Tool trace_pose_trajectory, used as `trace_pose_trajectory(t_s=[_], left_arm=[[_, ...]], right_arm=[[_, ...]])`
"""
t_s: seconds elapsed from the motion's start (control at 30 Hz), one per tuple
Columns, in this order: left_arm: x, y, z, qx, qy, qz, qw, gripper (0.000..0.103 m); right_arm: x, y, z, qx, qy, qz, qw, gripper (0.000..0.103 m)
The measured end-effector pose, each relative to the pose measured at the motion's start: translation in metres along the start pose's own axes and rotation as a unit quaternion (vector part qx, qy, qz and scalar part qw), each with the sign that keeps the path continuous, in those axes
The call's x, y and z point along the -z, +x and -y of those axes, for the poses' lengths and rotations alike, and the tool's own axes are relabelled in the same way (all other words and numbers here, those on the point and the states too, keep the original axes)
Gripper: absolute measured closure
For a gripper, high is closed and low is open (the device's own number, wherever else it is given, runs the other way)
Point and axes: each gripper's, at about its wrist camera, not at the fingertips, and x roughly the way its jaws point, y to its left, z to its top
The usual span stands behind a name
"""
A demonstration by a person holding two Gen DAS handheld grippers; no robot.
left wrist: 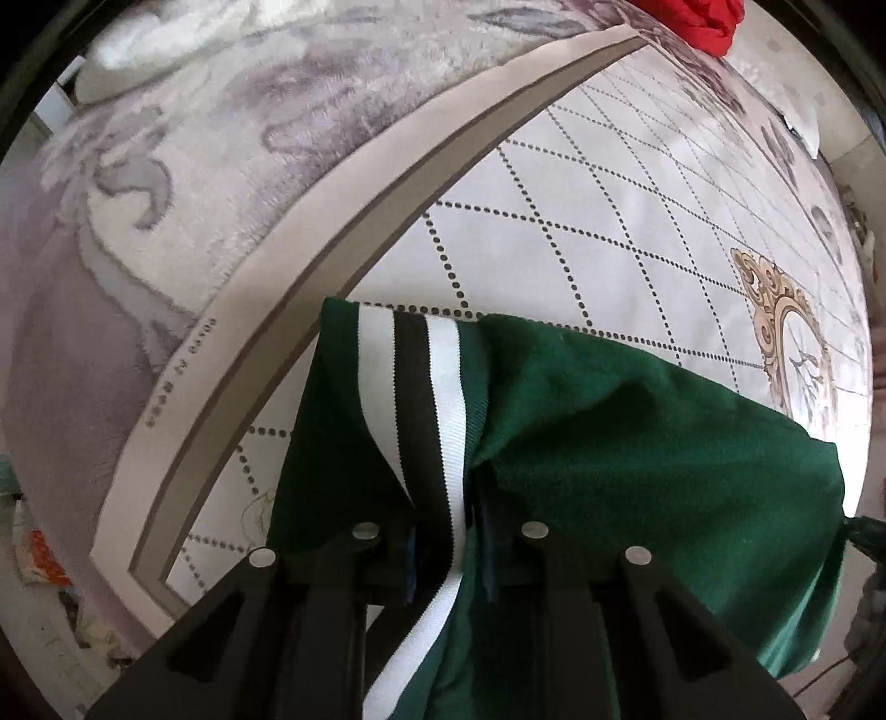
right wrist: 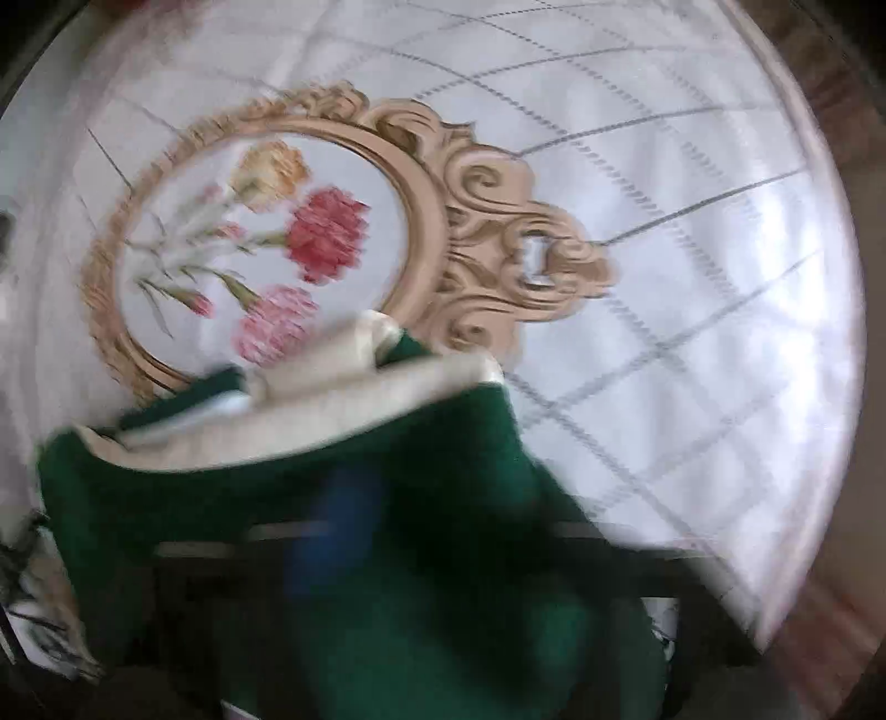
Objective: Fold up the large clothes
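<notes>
Both left gripper [left wrist: 446,545] jaws pinch the green garment's [left wrist: 637,432] striped band.

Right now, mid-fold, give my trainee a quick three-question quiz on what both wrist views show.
1. True or false: the left tool is shut on the green garment.
2. Which lies on the quilted bedspread beyond the garment in the right wrist view: A) a printed flower medallion, B) a book, C) a plate?
3. What colour is the bundle at the top of the left wrist view?

Key: 1 true; 2 A; 3 red.
</notes>
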Motion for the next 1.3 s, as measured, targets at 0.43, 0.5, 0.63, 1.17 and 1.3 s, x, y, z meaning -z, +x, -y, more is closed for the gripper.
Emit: trace_pose_trajectory(t_s=[0.43, 0.5, 0.63, 1.17, 1.3], left_arm=[[0.047, -0.099, 0.006, 0.028, -0.095, 0.078, 0.992, 0.065], [0.057, -0.11, 0.009, 0.039, -0.111, 0.089, 0.989, 0.028], [0.121, -0.119, -0.006, 0.038, -0.194, 0.07, 0.9778, 0.025], [0.197, 0.016, -0.039, 0.183, -0.433, 0.082, 0.8787, 0.024], [0.186, 0.008, -0.041, 0.155, -0.426, 0.113, 0.8844, 0.059]], right_arm=[[0.027, -0.067, -0.01, -0.021, -0.016, 0.076, 0.997, 0.059], [0.047, -0.082, -0.017, -0.035, -0.029, 0.094, 0.995, 0.022], [0.086, -0.079, -0.044, -0.079, -0.061, 0.067, 0.993, 0.021], [0.142, 0.013, -0.034, -0.133, -0.046, -0.064, 0.988, 0.021], [0.136, 0.013, -0.036, -0.133, -0.054, -0.061, 0.988, 0.021]])
